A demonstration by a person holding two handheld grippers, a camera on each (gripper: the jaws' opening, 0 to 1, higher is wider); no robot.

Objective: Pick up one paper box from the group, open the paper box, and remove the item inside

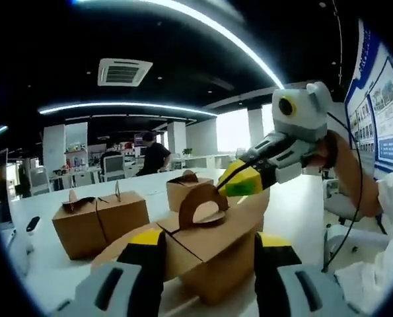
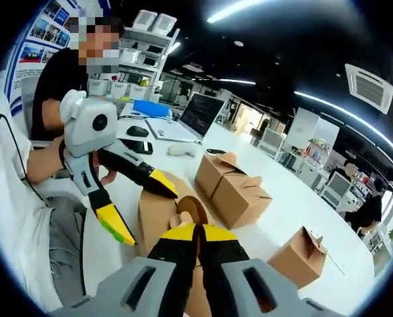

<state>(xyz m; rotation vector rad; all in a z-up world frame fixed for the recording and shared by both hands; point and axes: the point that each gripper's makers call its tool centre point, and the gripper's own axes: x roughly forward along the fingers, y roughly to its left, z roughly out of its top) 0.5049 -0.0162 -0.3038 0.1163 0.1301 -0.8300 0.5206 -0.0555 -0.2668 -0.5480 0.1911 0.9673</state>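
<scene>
The left gripper [image 1: 209,254] holds the brown kraft paper box [image 1: 213,254] between wide jaws; the right gripper [image 2: 197,239] pinches its arched cardboard handle [image 2: 195,210] above the white bench [image 2: 295,205].

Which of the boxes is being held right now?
The box between the left gripper's fingers, handle pinched by the right gripper; the others sit untouched on the table.

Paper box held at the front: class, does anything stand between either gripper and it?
Nothing visible does. The left gripper already has its jaws on either side of the held paper box, and the right gripper is shut on the box's handle. The other boxes sit apart on the table.
</scene>
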